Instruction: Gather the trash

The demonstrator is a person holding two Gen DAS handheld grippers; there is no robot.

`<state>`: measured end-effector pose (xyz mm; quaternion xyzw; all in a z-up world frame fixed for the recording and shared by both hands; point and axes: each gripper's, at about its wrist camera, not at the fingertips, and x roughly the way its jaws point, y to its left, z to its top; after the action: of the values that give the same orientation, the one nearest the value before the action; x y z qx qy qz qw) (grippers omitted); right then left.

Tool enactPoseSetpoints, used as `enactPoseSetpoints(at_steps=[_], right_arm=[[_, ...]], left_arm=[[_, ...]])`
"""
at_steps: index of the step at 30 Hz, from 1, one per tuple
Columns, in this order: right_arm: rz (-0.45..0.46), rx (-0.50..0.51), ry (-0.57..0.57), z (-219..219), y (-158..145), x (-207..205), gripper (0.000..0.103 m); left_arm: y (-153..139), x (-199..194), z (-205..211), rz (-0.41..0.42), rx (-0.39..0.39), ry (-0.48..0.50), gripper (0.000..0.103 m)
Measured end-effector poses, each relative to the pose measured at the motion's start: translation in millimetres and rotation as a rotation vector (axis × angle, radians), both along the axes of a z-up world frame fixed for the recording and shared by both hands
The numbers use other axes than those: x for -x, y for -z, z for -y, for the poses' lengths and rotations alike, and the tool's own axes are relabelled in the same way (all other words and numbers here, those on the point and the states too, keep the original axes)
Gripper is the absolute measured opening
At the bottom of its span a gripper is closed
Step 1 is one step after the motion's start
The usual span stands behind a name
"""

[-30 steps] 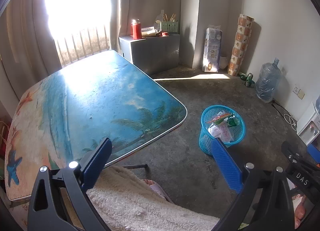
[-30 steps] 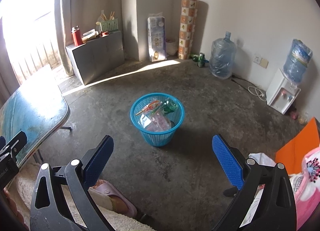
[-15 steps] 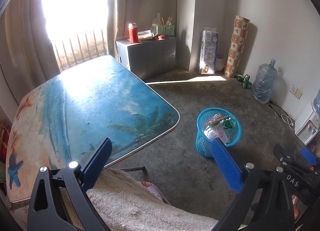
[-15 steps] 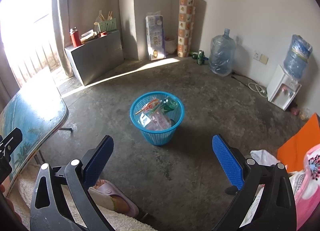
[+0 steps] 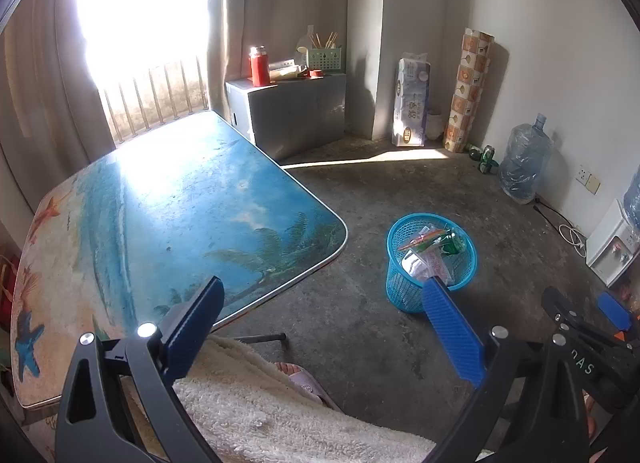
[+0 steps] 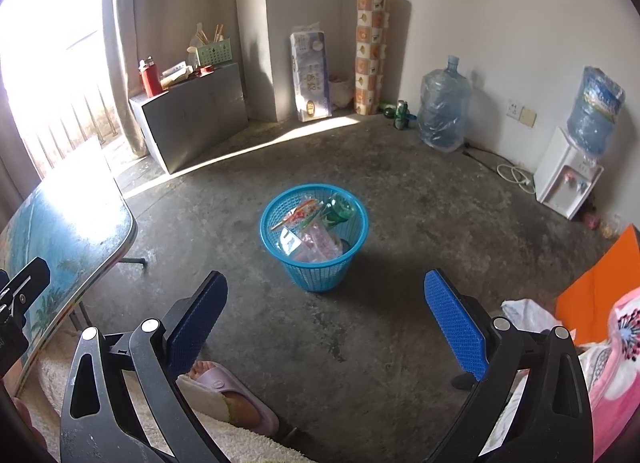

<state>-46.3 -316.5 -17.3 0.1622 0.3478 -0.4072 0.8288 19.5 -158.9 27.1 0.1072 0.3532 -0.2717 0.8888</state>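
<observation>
A blue mesh waste basket [image 6: 314,263] stands on the concrete floor, holding plastic wrappers [image 6: 316,241] and a green bottle [image 6: 339,210]. In the left wrist view the same basket [image 5: 404,291] sits right of the table, its wrappers [image 5: 424,259] showing above the rim. My left gripper [image 5: 320,319] is open and holds nothing, raised over the table's near corner. My right gripper [image 6: 326,311] is open too, nothing between its blue pads, and it hangs above the floor short of the basket.
A folding table [image 5: 168,223] with a beach print fills the left. A grey box [image 6: 192,115], tissue pack [image 6: 312,75], patterned roll [image 6: 372,51], water jug [image 6: 444,107] and dispenser [image 6: 568,179] line the walls. A slippered foot [image 6: 228,391] and fleecy cloth [image 5: 280,411] lie below the grippers.
Both views have pulled back and drifted slightly, so the basket sits a little farther away. Both grippers stayed open and empty.
</observation>
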Motion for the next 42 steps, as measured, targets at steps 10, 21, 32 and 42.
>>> enactPoseSetpoints(at_steps=[10,21,32,42], right_arm=[[-0.002,-0.003,0.004,-1.9,-1.0,-0.9,0.095],[-0.003,-0.005,0.006,-2.6,-0.8,-0.7,0.095],[-0.006,-0.009,0.006,-4.7,0.9,-0.1,0.095],[-0.006,-0.012,0.008,-4.7,1.3,0.5,0.095]], left_arm=[[0.4,-0.4,0.5,-0.005,0.000,0.001,0.097],[0.4,-0.1,0.4,-0.003,-0.001,0.001,0.097],[0.7,-0.4,-0.5,-0.003,-0.005,-0.001,0.097],[0.8,-0.3,-0.5,-0.002,-0.005,-0.002,0.097]])
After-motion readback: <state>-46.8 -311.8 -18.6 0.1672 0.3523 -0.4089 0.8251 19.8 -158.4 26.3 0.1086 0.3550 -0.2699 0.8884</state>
